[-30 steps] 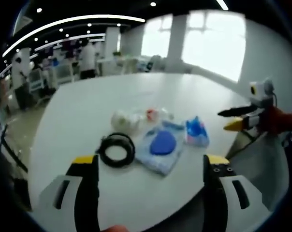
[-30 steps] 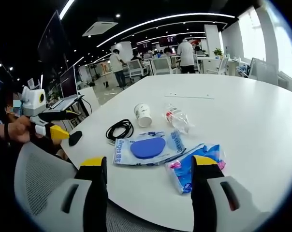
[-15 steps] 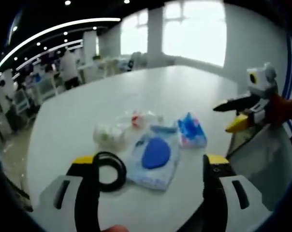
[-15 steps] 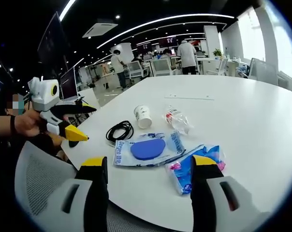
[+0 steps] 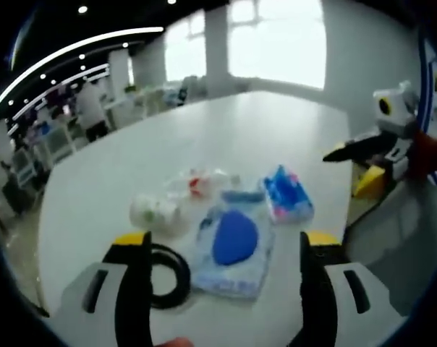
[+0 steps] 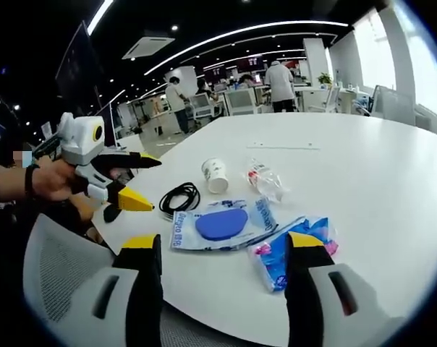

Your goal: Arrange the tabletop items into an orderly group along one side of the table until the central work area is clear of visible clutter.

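On the white table [image 6: 363,181], near its edge, five small things lie in a loose cluster. From the right gripper view, a flat packet with a blue oval [image 6: 220,224] sits at the middle; a coil of black cable [image 6: 179,196] lies at about ten o'clock from it, a paper cup on its side [image 6: 215,174] at twelve, a crumpled clear wrapper [image 6: 265,178] at one, and a blue and pink bag [image 6: 291,249] at four, its corner touching the packet.

The right gripper [image 6: 222,246] hangs over the near edge with its jaws spread wide and nothing between them. The left gripper [image 6: 135,181] comes in at nine o'clock, held in a hand [image 6: 48,181], its dark and yellow jaws parted — pointing toward the cable but not touching it.

From the left gripper view, its own jaws stand wide, with the packet [image 5: 233,242] between them and the cable [image 5: 164,275] just beside the left jaw.
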`<state>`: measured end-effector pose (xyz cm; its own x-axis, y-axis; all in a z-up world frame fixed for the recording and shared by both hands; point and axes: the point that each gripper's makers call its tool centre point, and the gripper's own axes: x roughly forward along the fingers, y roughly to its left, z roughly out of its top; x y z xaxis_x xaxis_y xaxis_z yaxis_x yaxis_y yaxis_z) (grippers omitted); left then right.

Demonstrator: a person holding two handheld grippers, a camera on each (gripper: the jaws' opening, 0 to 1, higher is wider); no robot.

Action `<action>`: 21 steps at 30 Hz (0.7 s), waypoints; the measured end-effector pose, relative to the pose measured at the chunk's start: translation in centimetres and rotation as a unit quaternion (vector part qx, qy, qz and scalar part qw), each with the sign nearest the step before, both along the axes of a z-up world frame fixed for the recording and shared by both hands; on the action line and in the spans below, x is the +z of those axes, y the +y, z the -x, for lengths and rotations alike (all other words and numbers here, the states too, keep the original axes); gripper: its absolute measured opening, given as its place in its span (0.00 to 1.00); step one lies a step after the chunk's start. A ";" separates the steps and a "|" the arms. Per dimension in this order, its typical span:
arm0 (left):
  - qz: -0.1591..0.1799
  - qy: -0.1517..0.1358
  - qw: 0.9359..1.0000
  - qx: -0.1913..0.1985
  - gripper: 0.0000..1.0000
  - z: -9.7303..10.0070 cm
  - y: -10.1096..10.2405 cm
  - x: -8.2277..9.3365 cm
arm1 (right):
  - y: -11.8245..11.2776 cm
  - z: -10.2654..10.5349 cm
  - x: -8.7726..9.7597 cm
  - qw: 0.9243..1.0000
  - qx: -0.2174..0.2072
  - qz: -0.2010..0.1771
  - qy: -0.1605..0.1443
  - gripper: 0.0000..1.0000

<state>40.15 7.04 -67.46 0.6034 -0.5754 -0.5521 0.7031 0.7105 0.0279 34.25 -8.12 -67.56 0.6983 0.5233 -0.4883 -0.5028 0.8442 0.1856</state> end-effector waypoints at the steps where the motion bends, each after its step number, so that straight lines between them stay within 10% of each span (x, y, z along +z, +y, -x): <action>1: -0.002 0.000 1.000 -0.004 0.81 -0.3 -0.2 -0.2 | 0.1 0.1 -0.3 1.000 0.004 0.006 0.004 0.69; 21: -0.086 -0.018 0.988 -0.129 0.82 -4.8 -5.2 -1.6 | -0.3 0.0 -0.1 1.000 -0.003 0.009 -0.002 0.67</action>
